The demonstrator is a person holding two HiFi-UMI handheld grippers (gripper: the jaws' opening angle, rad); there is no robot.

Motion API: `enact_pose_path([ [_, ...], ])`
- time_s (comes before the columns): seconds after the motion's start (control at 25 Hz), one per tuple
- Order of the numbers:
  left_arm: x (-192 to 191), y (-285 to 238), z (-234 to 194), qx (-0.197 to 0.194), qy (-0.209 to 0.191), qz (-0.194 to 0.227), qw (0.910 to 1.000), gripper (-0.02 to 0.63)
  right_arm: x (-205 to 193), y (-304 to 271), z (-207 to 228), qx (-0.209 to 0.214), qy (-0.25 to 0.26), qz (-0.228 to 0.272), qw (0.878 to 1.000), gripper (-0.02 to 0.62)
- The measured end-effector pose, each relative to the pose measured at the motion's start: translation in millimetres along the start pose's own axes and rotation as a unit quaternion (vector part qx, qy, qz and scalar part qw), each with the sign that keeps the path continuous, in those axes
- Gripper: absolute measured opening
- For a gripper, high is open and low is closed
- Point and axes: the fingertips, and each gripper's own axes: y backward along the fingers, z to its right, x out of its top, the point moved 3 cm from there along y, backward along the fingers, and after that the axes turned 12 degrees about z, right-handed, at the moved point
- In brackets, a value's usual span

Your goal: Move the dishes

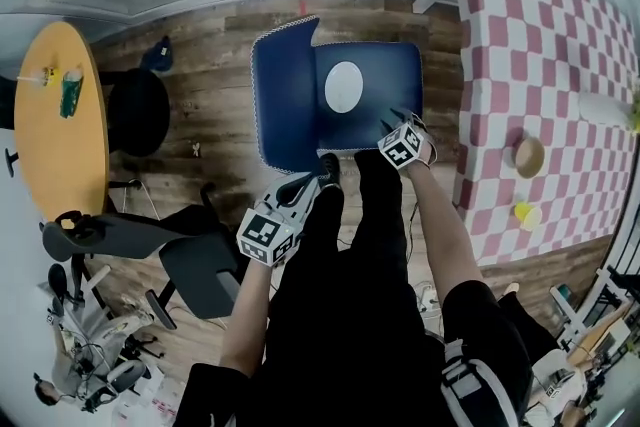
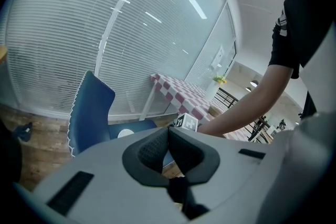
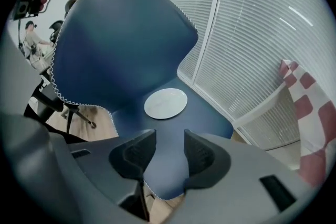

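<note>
We see the white plate [image 1: 343, 87] lying flat in the middle of the blue chair [image 1: 288, 105] seat, at the far centre of the floor. The right gripper [image 1: 398, 122] sits just at the near right edge of the seat with its jaws apart and nothing between them. In the right gripper view the gripper [image 3: 170, 136] looks over the chair's [image 3: 121, 44] front edge, and the plate [image 3: 166, 103] is a little beyond, not touched. The left gripper [image 1: 322, 171] is nearer us, left of the right one and short of the chair. In the left gripper view its jaws [image 2: 169, 136] are pressed together on nothing, and the chair [image 2: 89, 113] is to the left, beyond it. On the right is the red-and-white checked counter [image 1: 520, 65] with a tan bowl [image 1: 529, 156] on it. Far left is a round yellow counter [image 1: 62, 155] holding a green can [image 1: 71, 92].
</note>
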Motion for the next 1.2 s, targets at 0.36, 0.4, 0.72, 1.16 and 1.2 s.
enact_pose_path([
  [0.36, -25, -24, -26, -0.008, -0.007, -0.014, 0.9999, 0.021, -21, -51, -12, 0.029, -0.092, 0.020, 0.995, 0.178],
  [0.4, -27, -28, -29, -0.008, -0.005, -0.013, 0.9999, 0.021, -23, -57, -12, 0.030, -0.102, 0.021, 0.994, 0.176],
  [0.72, -42, -48, -46, -0.004, 0.008, -0.019, 0.9998, 0.021, -32, -97, -20, 0.060, -0.204, 0.053, 0.976, 0.166],
  [1.16, -61, -67, -59, -0.002, 0.028, -0.029, 0.9992, 0.021, -37, -164, -20, 0.102, -0.388, 0.101, 0.910, 0.143],
  [1.2, -63, -68, -59, -0.001, 0.029, -0.029, 0.9992, 0.021, -39, -170, -19, 0.101, -0.411, 0.105, 0.900, 0.142],
])
